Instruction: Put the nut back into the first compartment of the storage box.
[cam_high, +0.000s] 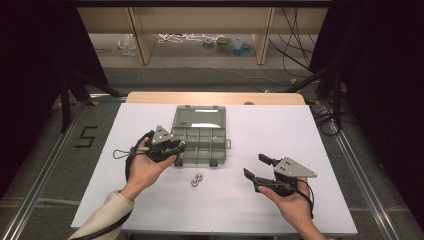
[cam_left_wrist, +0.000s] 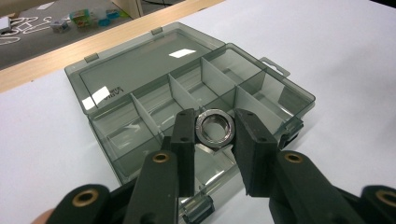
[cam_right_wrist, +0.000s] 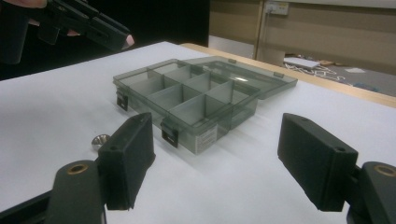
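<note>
A smoke-grey plastic compartment box (cam_high: 199, 131) lies open mid-table, its lid flat behind it. My left gripper (cam_high: 178, 148) hangs over the box's near-left corner, shut on a shiny metal ring nut (cam_left_wrist: 215, 128). In the left gripper view that nut sits pinched between the two black pads (cam_left_wrist: 184, 135), above the dividers of the box (cam_left_wrist: 140, 77). Two more ring nuts (cam_high: 196, 179) rest on the white table just in front of the box. My right gripper (cam_high: 254, 165) rests low at the near right, open with nothing between its jaws, facing the box (cam_right_wrist: 205, 109).
White sheet (cam_high: 150, 200) covers the table, with a wooden edge (cam_high: 215, 97) at the back. One loose nut (cam_right_wrist: 99, 139) shows left of the right gripper's jaw. The left gripper (cam_right_wrist: 93, 23) appears at the top left of the right gripper view. Floor clutter and cables lie beyond the table.
</note>
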